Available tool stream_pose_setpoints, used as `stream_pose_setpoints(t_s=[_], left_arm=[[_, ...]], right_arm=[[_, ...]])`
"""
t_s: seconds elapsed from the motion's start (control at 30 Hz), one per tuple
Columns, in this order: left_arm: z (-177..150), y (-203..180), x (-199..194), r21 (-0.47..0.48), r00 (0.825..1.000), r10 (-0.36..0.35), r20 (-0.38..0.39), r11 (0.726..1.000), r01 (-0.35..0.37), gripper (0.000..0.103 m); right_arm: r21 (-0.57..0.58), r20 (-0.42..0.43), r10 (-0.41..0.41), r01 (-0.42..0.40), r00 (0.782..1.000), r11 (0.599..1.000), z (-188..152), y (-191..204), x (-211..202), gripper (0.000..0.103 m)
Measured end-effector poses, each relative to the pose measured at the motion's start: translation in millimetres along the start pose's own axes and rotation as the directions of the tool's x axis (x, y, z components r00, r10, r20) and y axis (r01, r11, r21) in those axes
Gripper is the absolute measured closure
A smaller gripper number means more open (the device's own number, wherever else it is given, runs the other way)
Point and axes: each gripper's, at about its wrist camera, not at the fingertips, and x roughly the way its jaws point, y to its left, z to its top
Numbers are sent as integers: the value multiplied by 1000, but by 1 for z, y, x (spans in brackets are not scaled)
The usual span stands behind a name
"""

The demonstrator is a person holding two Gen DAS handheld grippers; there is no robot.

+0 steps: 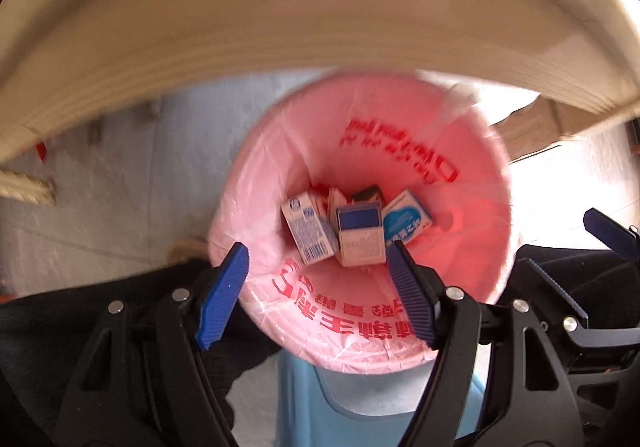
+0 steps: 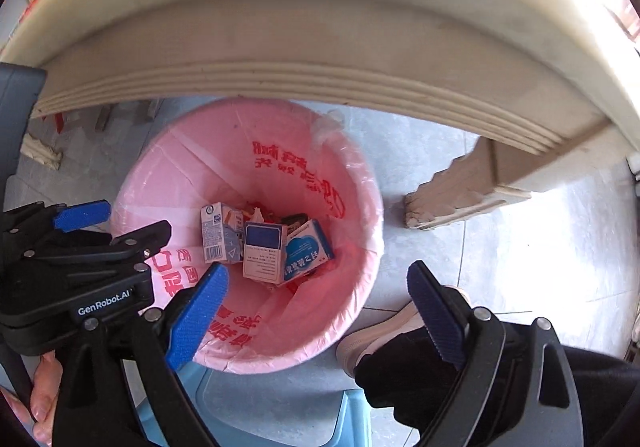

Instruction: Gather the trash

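Note:
A bin lined with a pink bag (image 1: pixel 460 183) printed with red characters stands on the floor right below both grippers. At its bottom lie a small milk carton (image 1: pixel 308 227), a white box with a dark blue panel (image 1: pixel 360 235) and a blue box with a cloud print (image 1: pixel 406 221). The same three show in the right wrist view: carton (image 2: pixel 218 233), white box (image 2: pixel 262 253), blue box (image 2: pixel 306 253), inside the bag (image 2: pixel 180 167). My left gripper (image 1: pixel 318 287) hangs open over the bin's near rim, nothing between its fingers. Over the bin's right side, my right gripper (image 2: pixel 318 311) stands wide open and empty.
A cream table edge (image 2: pixel 320 47) arches over the bin's far side, with its carved leg (image 2: pixel 460 199) to the right. A light blue plastic stool (image 2: pixel 280 407) stands just in front of the bin. A person's shoe (image 2: pixel 380 335) and dark trouser leg are close by on the grey tiles.

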Motion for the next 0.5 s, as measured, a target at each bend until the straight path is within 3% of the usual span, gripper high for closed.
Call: stream_pose_setpoints(t_s=[0.07,0.13,0.23,0.3,0.33,0.4,0.43,0.5], left_arm=[[-4,-6,-28,11,996,15,85,1000,-16,33],[-8,-8,-60,0,985,-11,171,1000,11,33],[-12,-8,-112,-15,957,-17,289,1000,22,21],[-11,-8,-148,-35,932,-7,363,999,21,15],[-10,-4,-168,-56,918,-4,396,998,28,8],[-9,4,-205,-91,886,9,463,995,37,6],[-8,8,-221,-103,877,19,481,994,35,6],[-6,13,-252,-117,866,33,499,993,30,6]], right_arm=[[12,-12,13,-13,1000,1000,-6,-5,-14,14],[-5,23,-34,34,999,999,-9,-4,-35,14],[-31,206,-95,104,974,994,-10,0,-93,13],[-33,348,-163,186,923,982,-7,7,-140,7],[-33,412,-198,232,889,972,-7,12,-162,7],[-8,530,-238,285,814,958,-9,18,-209,7],[7,577,-239,288,781,958,-12,20,-230,7],[21,645,-192,234,740,972,-16,19,-269,7]])
